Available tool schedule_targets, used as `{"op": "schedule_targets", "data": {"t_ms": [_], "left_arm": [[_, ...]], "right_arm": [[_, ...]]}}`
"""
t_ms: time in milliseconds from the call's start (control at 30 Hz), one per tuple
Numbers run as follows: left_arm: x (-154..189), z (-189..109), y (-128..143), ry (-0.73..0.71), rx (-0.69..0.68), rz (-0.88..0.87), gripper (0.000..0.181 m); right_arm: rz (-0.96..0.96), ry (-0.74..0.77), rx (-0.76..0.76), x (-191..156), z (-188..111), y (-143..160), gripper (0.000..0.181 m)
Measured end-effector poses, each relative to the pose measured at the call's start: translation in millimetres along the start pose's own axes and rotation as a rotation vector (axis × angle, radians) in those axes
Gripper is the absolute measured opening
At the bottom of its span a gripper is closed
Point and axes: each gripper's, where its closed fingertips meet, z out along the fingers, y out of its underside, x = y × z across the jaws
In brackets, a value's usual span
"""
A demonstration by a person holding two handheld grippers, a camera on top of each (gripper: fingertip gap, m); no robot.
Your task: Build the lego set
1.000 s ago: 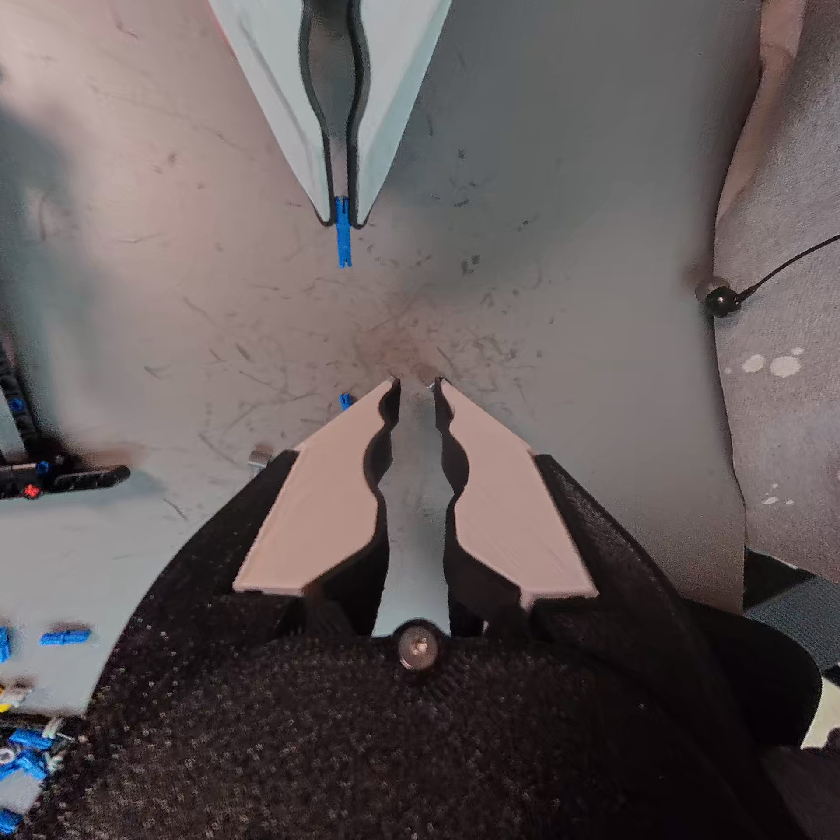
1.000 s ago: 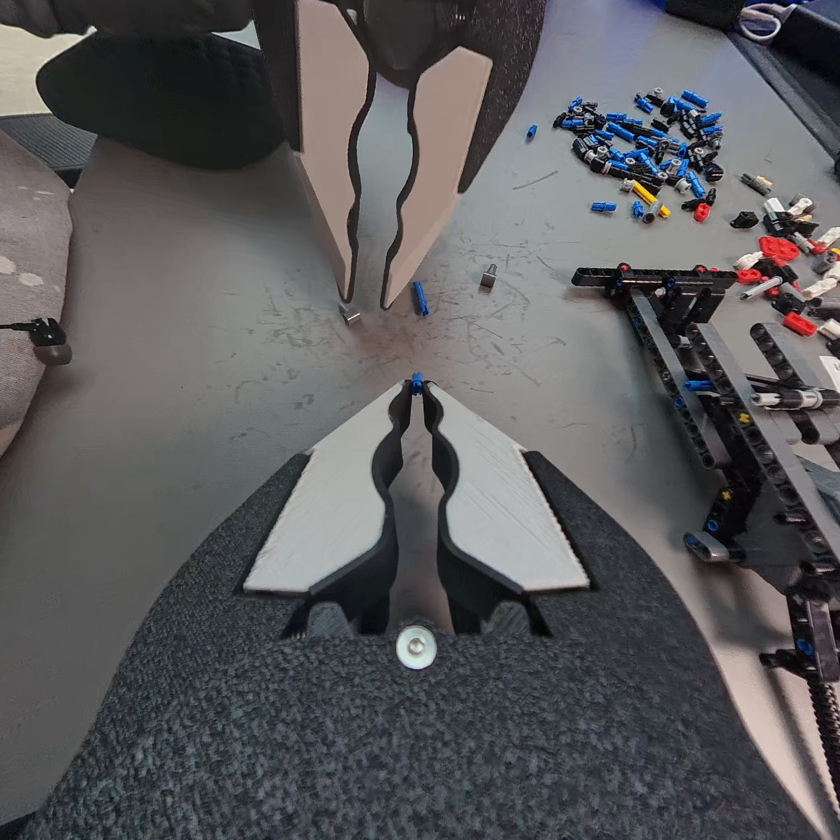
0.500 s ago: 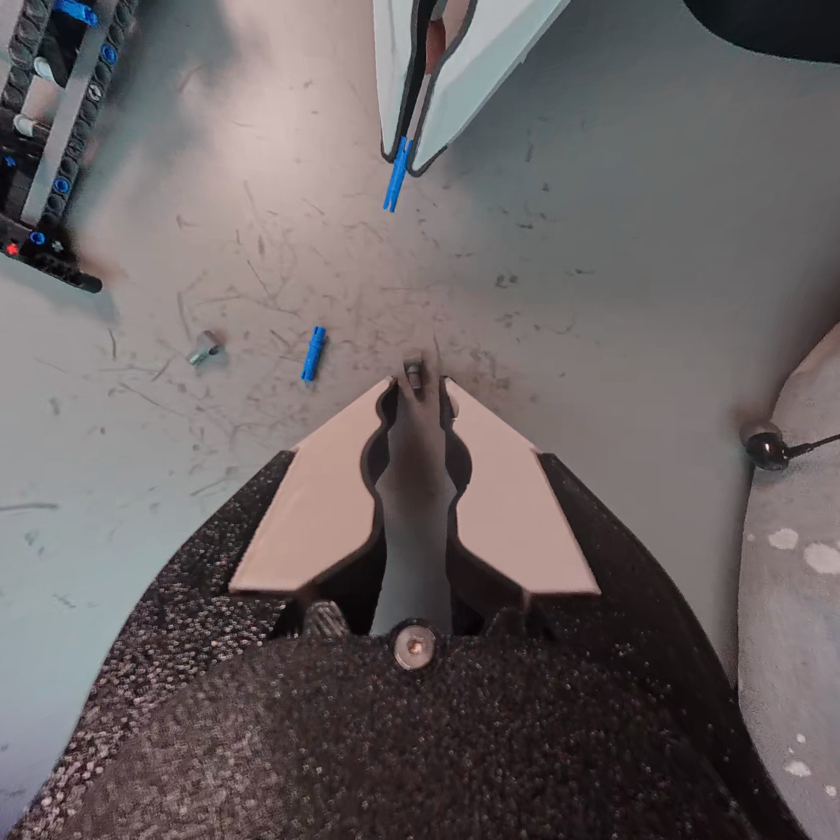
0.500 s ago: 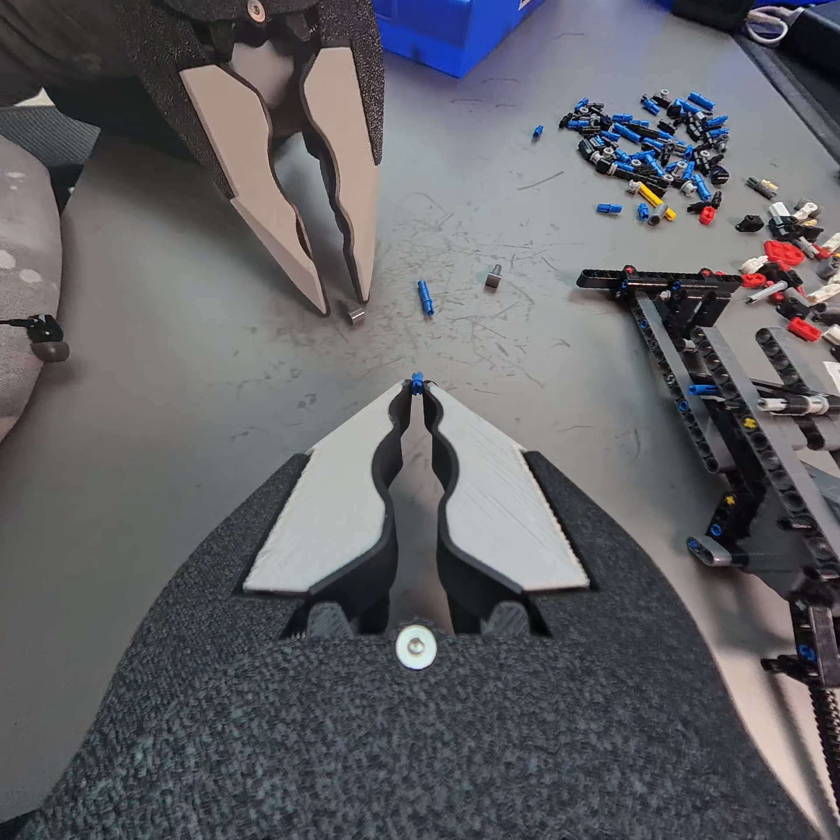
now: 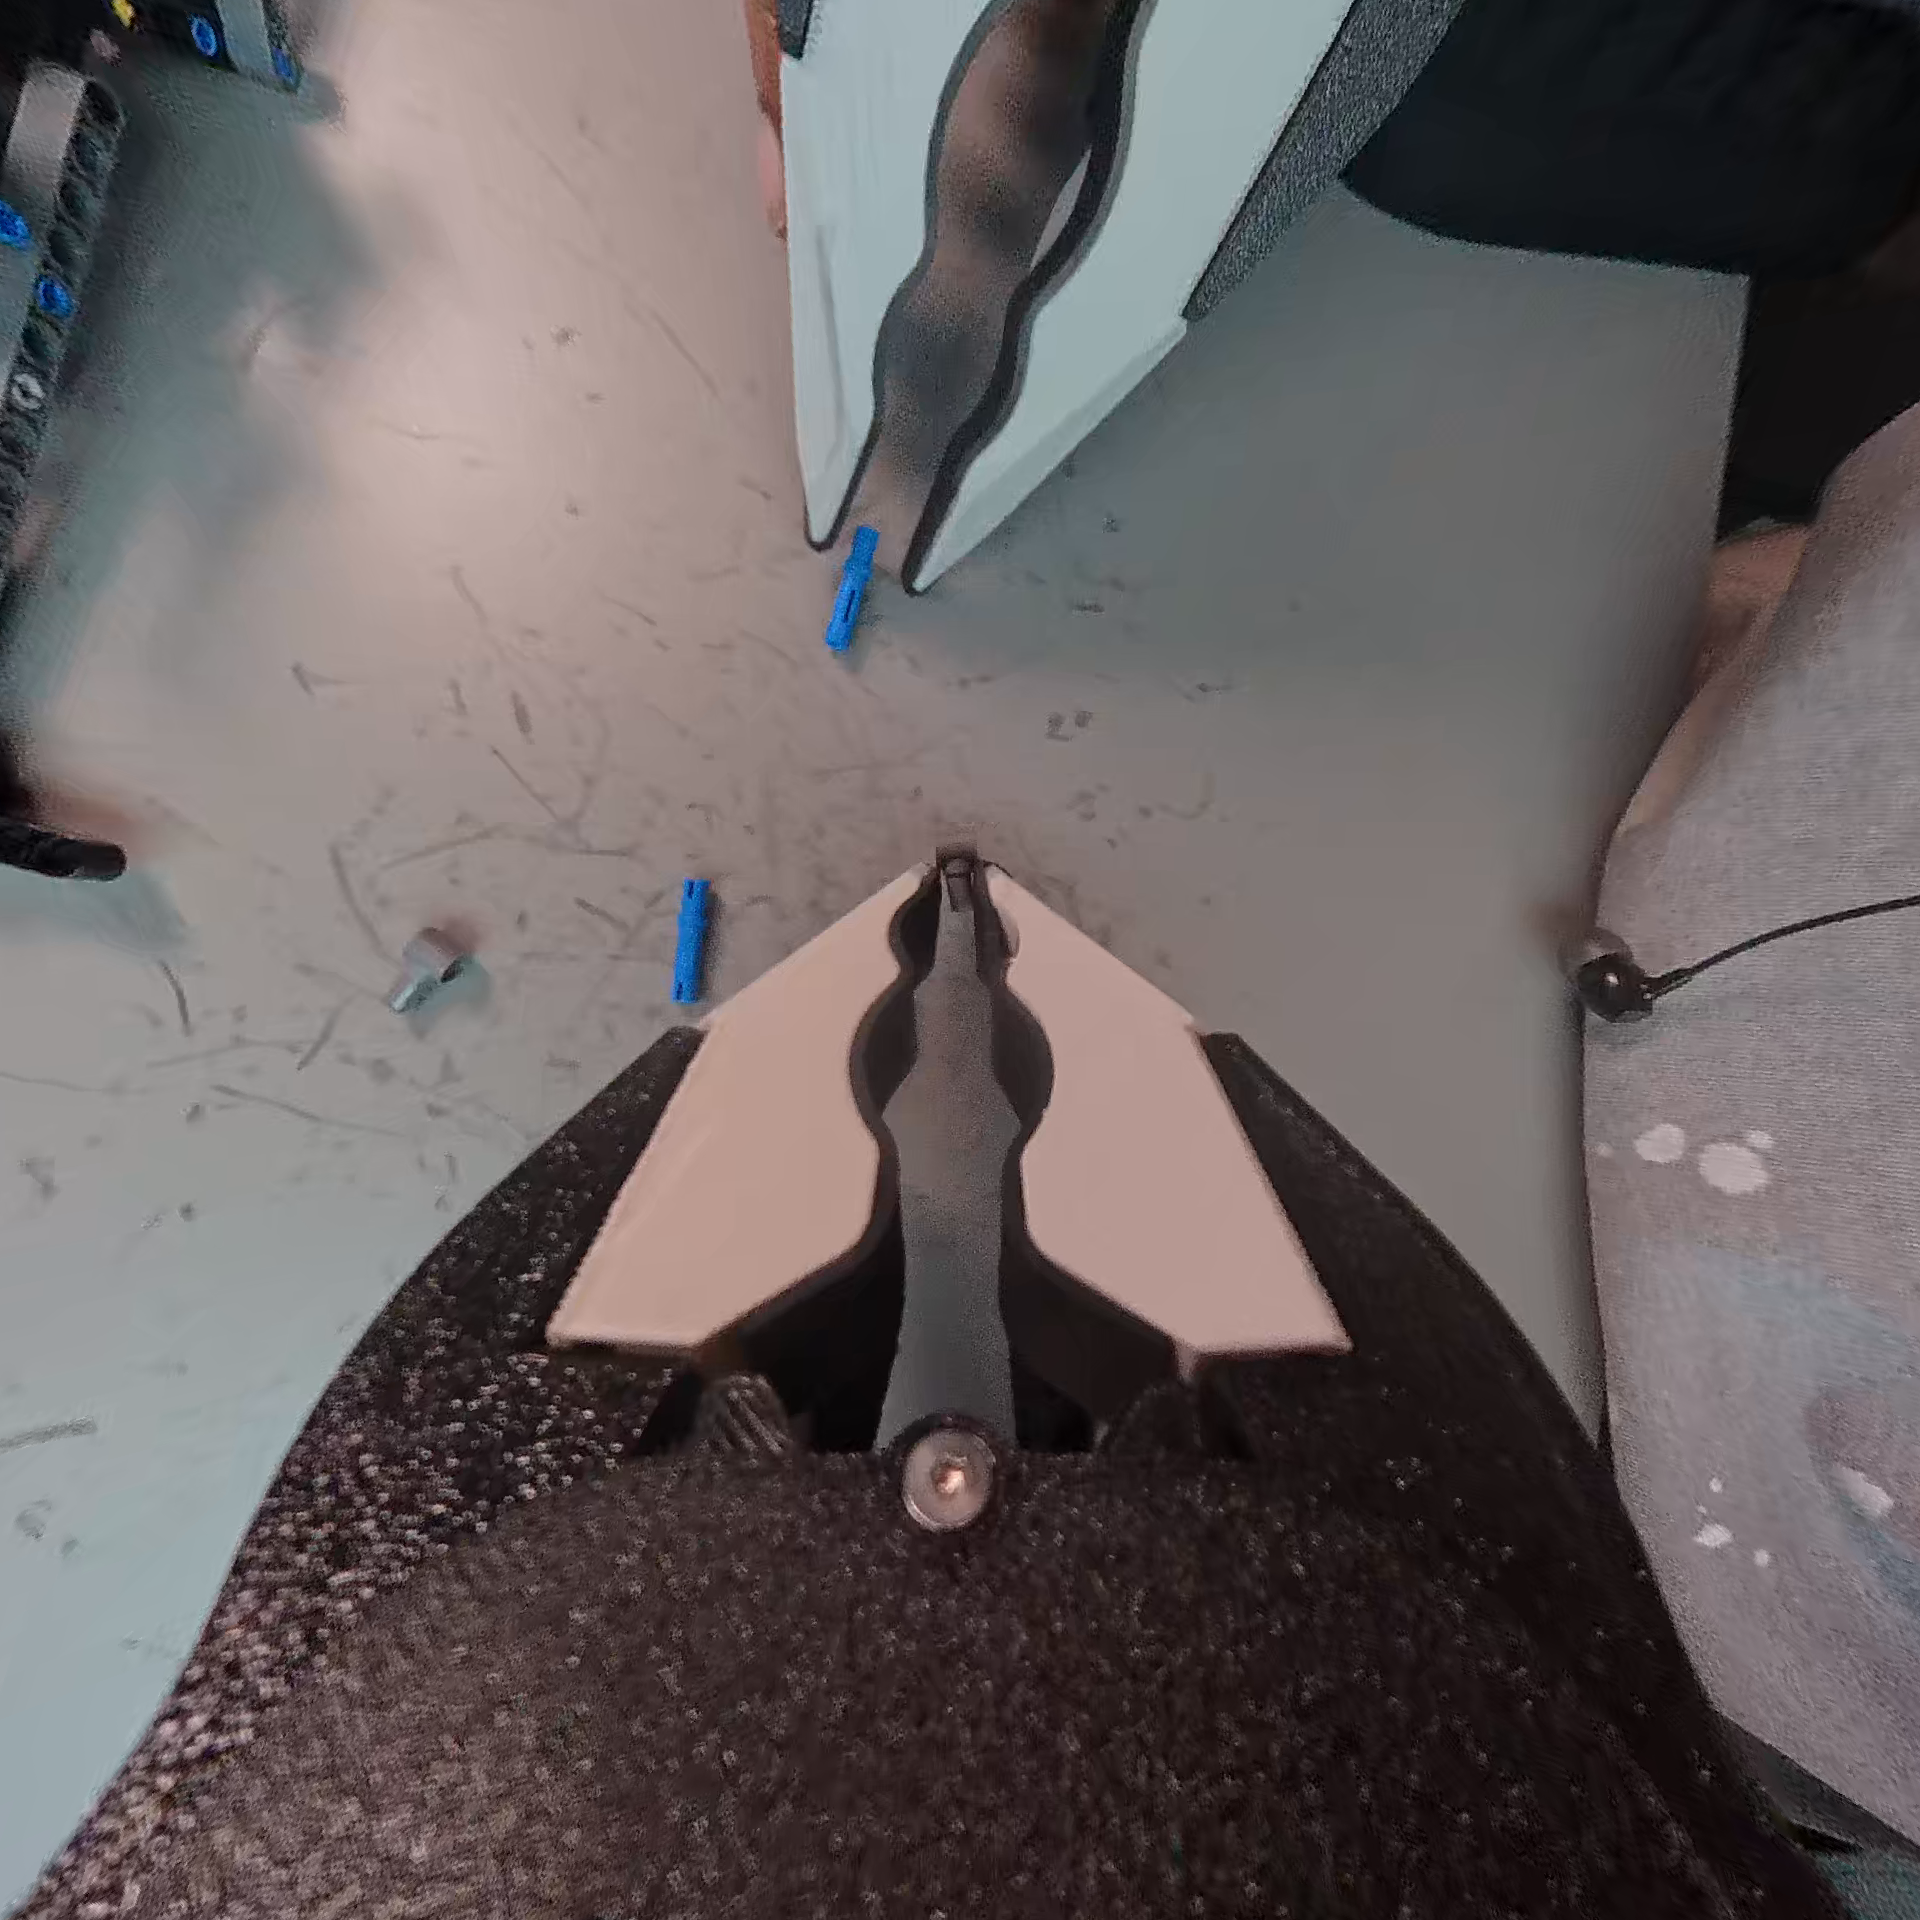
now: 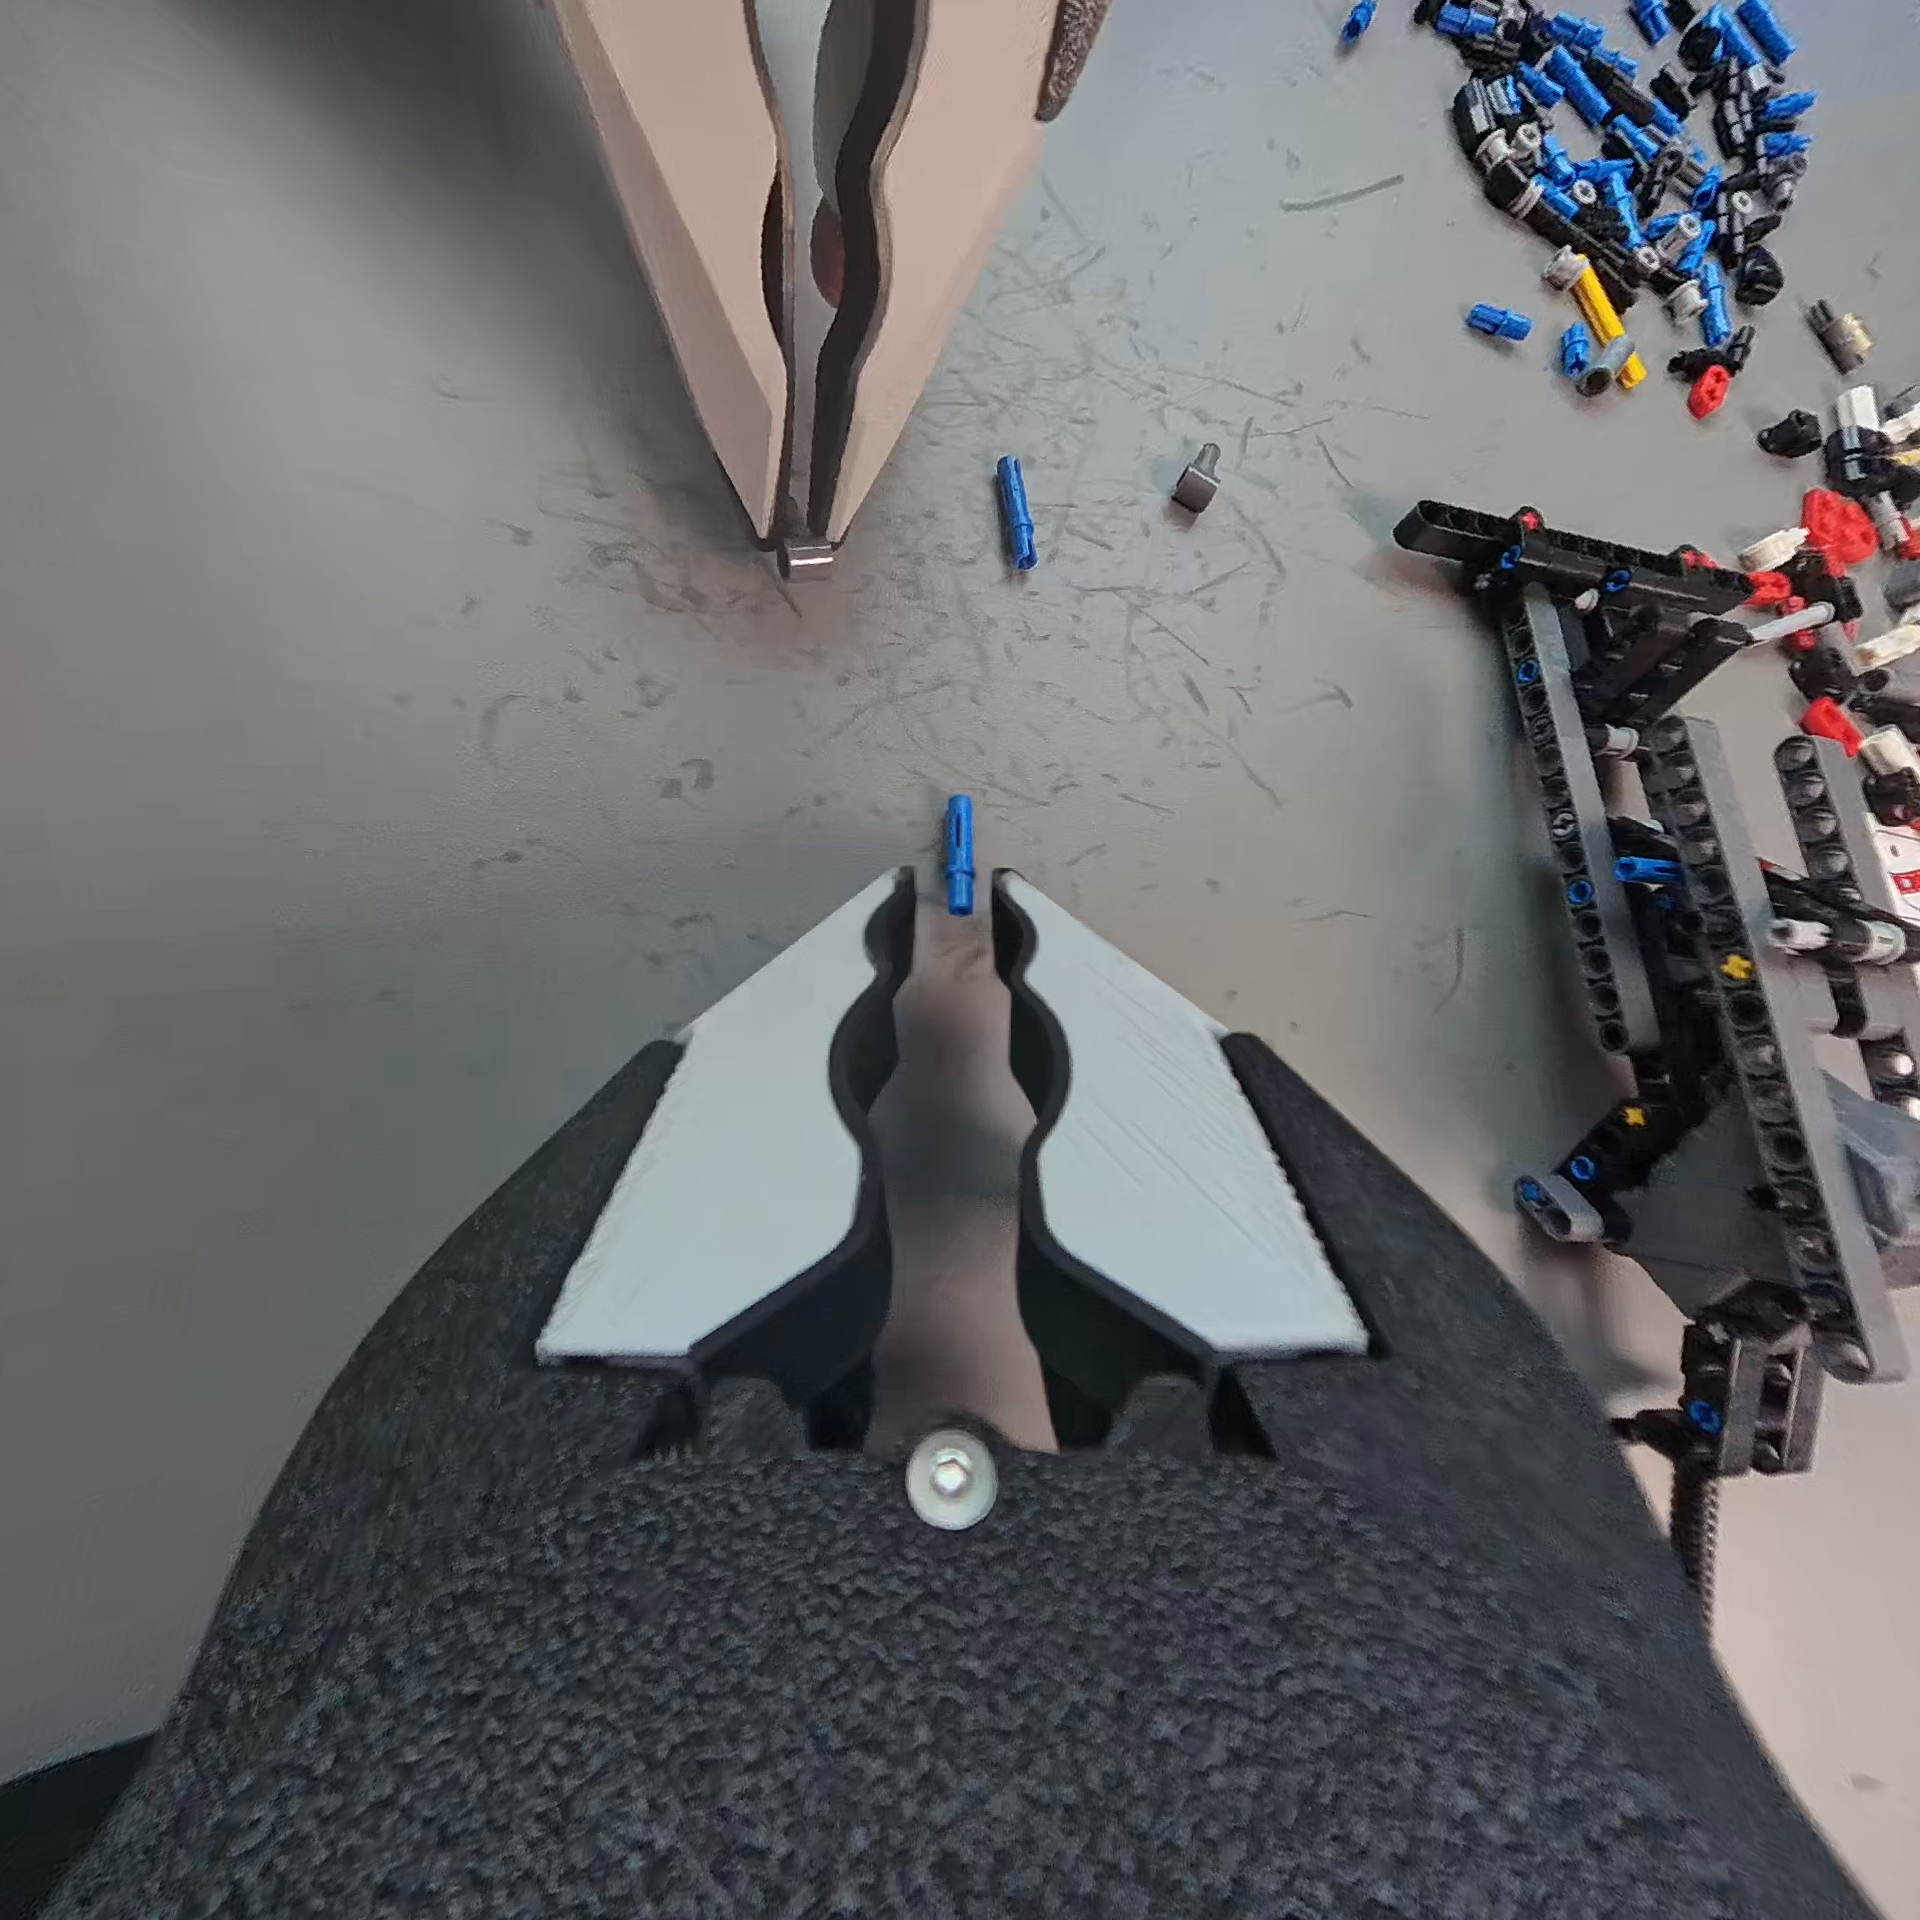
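My left gripper, with tan fingers, is shut on a small grey connector piece at the table surface. It also shows in the right wrist view, with the grey piece at its tips. My right gripper, with pale grey fingers, is open. A blue pin lies loose between its tips. In the left wrist view this gripper is at the top, with the pin beside one fingertip. The black and grey lego frame lies to the right.
A second blue pin and another grey piece lie on the scratched grey table. A pile of loose blue, black and red pieces is at the far right. A black cable end rests on a grey fabric seat. About 7 cm separates my left fingertips from my right. From the left gripper's tips to the grey fabric seat is close to 15 cm.
My right gripper has opened and let go of the blue pin, which now lies between its tips. My left gripper has closed on the small grey piece.
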Motion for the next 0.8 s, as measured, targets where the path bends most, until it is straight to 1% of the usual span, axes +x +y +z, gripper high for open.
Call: {"op": "schedule_targets", "data": {"t_ms": [33, 100, 167, 233, 333, 400, 433, 500, 567, 600, 633, 700, 800], "left_arm": [[1.7, -1.3, -3.3, 0.035, 0.009, -0.005, 0.007], [4.3, -4.4, -10.2, 0.114, 0.035, -0.026, 0.007], [7.8, -9.1, -19.9, 0.215, 0.082, -0.071, 0.007], [8.6, -14.3, -28.6, 0.306, 0.127, -0.133, 0.006], [10.0, -21.9, -40.3, 0.426, 0.199, -0.203, 0.006], [12.4, -25.2, -44.5, 0.488, 0.231, -0.229, 0.005], [13.0, -25.7, -44.8, 0.505, 0.237, -0.238, 0.005], [12.9, -26.2, -44.1, 0.534, 0.249, -0.259, 0.005], [10.8, -29.4, -46.2, 0.561, 0.287, -0.288, 0.005], [7.5, -32.2, -48.4, 0.560, 0.319, -0.295, 0.006], [4.1, -37.3, -51.6, 0.557, 0.362, -0.289, 0.012], [-2.0, -52.5, -59.8, 0.537, 0.468, -0.262, 0.021], [-13.0, -71.1, -75.2, 0.420, 0.643, -0.195, 0.024]], "right_arm": [[-0.003, 0.000, 0.022, 0.5, -2.6, -3.6, 0.021], [-0.022, 0.004, 0.123, 0.4, -12.3, -22.7, 0.027], [-0.074, 0.016, 0.229, -4.0, -22.9, -46.0, 0.027], [-0.156, 0.049, 0.281, -9.7, -27.3, -61.9, 0.026], [-0.280, 0.105, 0.272, -17.2, -22.9, -70.1, 0.025], [-0.333, 0.155, 0.246, -15.6, -17.1, -70.1, 0.017], [-0.356, 0.187, 0.236, -12.5, -15.2, -69.7, 0.010], [-0.368, 0.191, 0.243, -12.1, -14.7, -70.4, 0.007], [-0.309, 0.180, 0.277, -8.7, -16.0, -72.4, 0.007], [-0.243, 0.166, 0.304, -5.2, -17.0, -72.8, 0.007], [-0.152, 0.137, 0.349, -1.4, -19.4, -74.4, 0.007], [0.065, 0.063, 0.490, 9.8, -31.0, -82.9, 0.007], [0.387, -0.079, 0.789, 26.4, -61.4, -110.1, 0.007]]}}
